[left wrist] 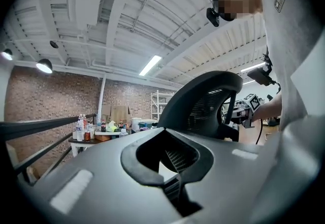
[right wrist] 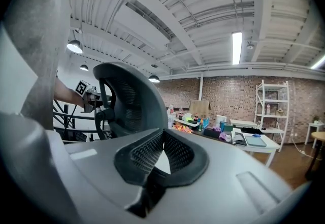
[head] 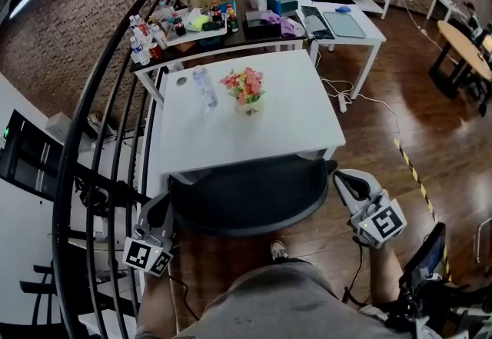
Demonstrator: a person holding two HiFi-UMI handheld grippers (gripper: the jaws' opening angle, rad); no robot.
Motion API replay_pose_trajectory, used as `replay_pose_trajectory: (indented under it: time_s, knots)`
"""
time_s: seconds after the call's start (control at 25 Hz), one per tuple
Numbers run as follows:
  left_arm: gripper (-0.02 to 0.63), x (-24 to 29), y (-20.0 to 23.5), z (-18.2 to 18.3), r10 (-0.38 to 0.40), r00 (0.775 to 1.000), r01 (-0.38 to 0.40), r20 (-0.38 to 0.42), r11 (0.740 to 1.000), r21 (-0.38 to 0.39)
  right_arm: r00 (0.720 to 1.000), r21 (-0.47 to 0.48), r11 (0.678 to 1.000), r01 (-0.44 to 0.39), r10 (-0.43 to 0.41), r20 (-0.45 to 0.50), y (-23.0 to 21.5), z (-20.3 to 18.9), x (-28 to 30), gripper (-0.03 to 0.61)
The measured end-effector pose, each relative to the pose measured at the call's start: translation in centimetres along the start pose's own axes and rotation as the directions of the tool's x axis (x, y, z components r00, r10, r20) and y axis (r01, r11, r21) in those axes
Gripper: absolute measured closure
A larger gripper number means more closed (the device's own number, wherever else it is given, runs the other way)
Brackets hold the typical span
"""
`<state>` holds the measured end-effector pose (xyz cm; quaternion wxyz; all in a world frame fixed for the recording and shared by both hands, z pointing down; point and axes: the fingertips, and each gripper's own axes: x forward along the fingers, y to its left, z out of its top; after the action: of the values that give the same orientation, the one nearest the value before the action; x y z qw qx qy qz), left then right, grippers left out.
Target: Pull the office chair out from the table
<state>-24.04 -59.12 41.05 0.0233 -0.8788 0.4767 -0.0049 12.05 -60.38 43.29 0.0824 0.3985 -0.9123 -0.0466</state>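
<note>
Left gripper [head: 160, 211] & right gripper [head: 346, 180]: both clenched, empty. Dark grey mesh office chair [head: 246, 203] sits btwn them, backrest running L–R, approx. equally near each.

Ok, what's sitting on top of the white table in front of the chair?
A clear water bottle, a vase of pink flowers and a small round object I can't identify. The tabletop hides whatever is beneath it, including the office chair's seat.

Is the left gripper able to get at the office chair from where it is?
Probably yes: the left gripper sits right beside the office chair with nothing between them, but its jaws are shut and would need opening.
</note>
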Motion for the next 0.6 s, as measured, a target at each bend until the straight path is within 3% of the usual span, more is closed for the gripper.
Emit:
replay_pose_trajectory:
  time_s: [0.12, 0.2, 0.36, 0.48, 0.6]
  knots:
    - [0.596, 0.1, 0.7, 0.1, -0.012, 1.0, 0.012, 0.006, 1.0, -0.021, 0.999, 0.004, 0.999, -0.038, 0.038, 0.02, -0.4, 0.5, 0.4, 0.559]
    - [0.541, 0.3, 0.7, -0.1, -0.038, 0.999, 0.038, 0.003, 0.999, -0.025, 0.997, 0.004, 0.997, -0.071, 0.071, 0.033, -0.4, 0.9, 0.7, 0.455]
    - [0.525, 0.2, 0.8, -0.1, -0.079, 0.997, 0.08, 0.011, 0.997, -0.019, 0.988, -0.015, 0.99, -0.143, 0.144, 0.05, 0.3, 1.6, 1.5, 0.386]
    - [0.412, 0.3, 0.2, 0.1, -0.147, 0.989, 0.147, 0.014, 0.989, -0.026, 0.976, -0.033, 0.978, -0.205, 0.207, 0.062, 1.1, 2.4, 2.1, 0.356]
    - [0.36, 1.0, -0.8, -0.2, -0.212, 0.977, 0.212, -0.015, 0.977, -0.014, 0.974, -0.022, 0.975, -0.223, 0.224, 0.041, 1.1, 2.1, 2.6, 0.34]
